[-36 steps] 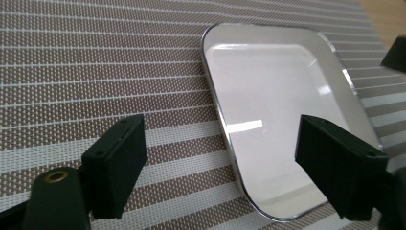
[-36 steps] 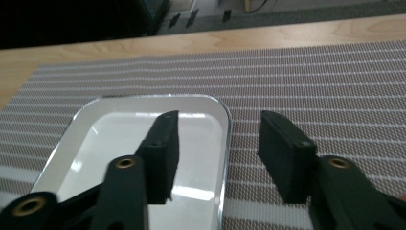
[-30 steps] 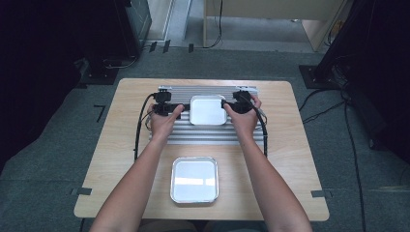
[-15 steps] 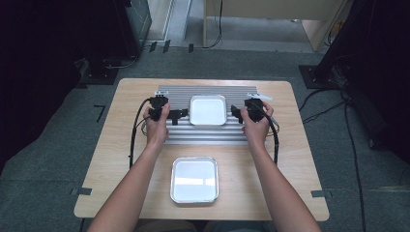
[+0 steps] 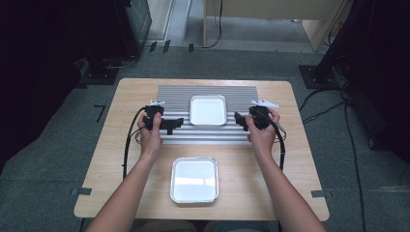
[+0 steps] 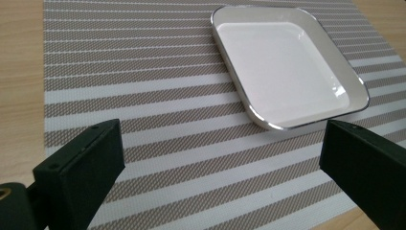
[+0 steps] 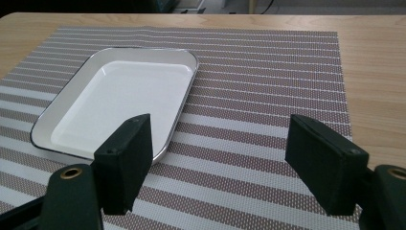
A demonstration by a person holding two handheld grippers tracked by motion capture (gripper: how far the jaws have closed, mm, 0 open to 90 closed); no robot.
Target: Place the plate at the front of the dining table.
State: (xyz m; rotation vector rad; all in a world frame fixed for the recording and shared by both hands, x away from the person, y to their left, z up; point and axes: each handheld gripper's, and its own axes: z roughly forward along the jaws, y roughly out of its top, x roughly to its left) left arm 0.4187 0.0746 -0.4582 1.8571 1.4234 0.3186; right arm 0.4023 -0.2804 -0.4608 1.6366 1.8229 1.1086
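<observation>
With both the left claw (image 5: 178, 124) and right claw (image 5: 238, 118) spread apart and empty beside the tray (image 5: 208, 110), I judge it stiff, light, slippery-glazed, best pinched at its raised rim.

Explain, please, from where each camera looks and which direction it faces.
High view: above the person's side, facing forward and down on the table; both forearms, left gripper, right gripper.
Left gripper view: between open jaws, toward the white tray on the striped mat.
Right gripper view: the same, from the opposite side.
All share that tray.
</observation>
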